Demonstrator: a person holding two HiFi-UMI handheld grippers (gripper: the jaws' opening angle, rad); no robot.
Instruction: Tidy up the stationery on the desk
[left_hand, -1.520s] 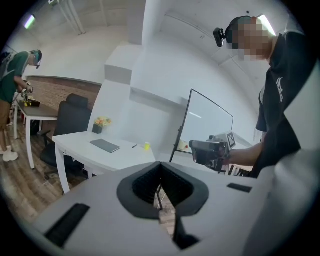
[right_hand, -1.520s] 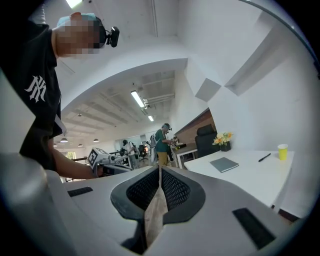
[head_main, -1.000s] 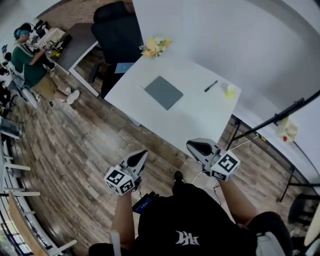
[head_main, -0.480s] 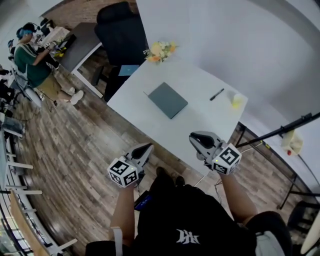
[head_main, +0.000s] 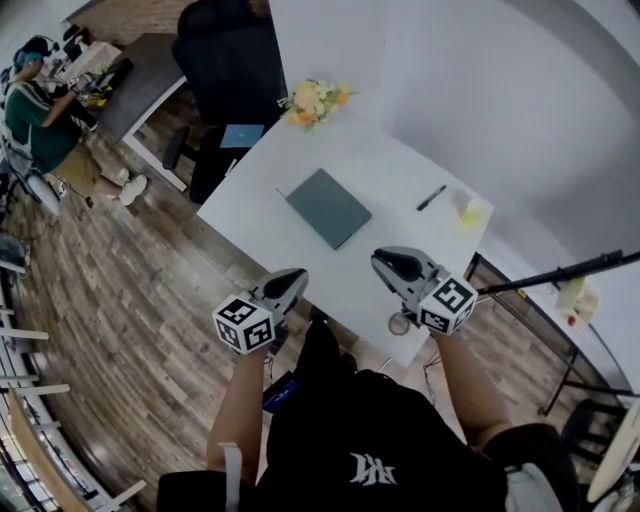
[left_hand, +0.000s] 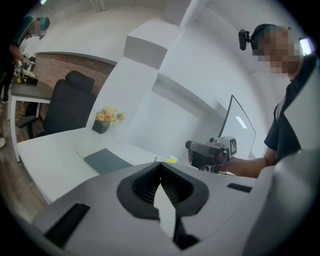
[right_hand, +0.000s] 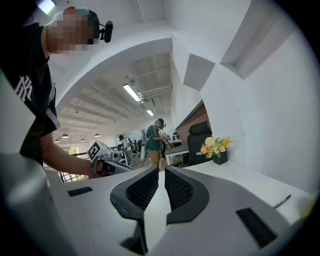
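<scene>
1. Head view: the left gripper and the right gripper are held side by side over the near edge of the white rectangular desk, and both point across it. The flat dark grey-green notebook lies ahead of them, roughly between their two lines. The slim black pen and a small yellow object lie beyond the right gripper, near each other. A bunch of yellow and orange flowers stands at the far corner, well apart from both grippers.
2. Left gripper view: the left gripper has its jaws pressed together with nothing between them. The notebook lies ahead, to the left of the tips. The yellow object shows just past the tips. The right gripper is off to the right.
3. Right gripper view: the right gripper has its jaws all but together, with only a thin empty slit between them. The pen lies low to the right. The flowers stand ahead and to the right. The left gripper is to the left.
</scene>
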